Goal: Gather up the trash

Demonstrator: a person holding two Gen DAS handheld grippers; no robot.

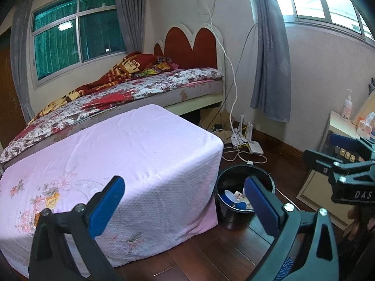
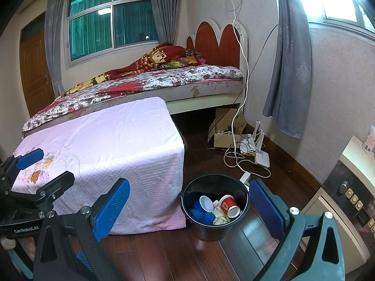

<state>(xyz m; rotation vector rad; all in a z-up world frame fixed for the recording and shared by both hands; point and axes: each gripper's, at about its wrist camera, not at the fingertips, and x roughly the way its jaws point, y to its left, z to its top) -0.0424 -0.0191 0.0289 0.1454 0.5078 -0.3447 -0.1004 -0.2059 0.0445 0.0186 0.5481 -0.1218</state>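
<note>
A black bucket [image 2: 187, 193] stands on the wooden floor beside the pink-covered table [image 2: 105, 140]. Inside it lie a red paper cup [image 2: 229, 206], a blue cup [image 2: 204, 203], blue crumpled pieces [image 2: 201, 216] and crumpled paper [image 2: 220, 219]. The left wrist view shows the same bucket [image 1: 222, 180] with the blue cup [image 1: 230, 196] inside. My left gripper [image 1: 185, 201] is open and holds nothing, hovering over the table's corner and the bucket. My right gripper [image 2: 189, 206] is open and holds nothing, above the bucket. Each gripper also appears at the edge of the other's view.
A bed [image 2: 145, 82] with a floral cover stands behind the table. Cables, a cardboard box [image 2: 225, 138] and a white router [image 2: 261, 157] lie on the floor by the wall. A cabinet with a safe [image 2: 346, 194] stands at the right, with a bottle [image 1: 347, 105] on top.
</note>
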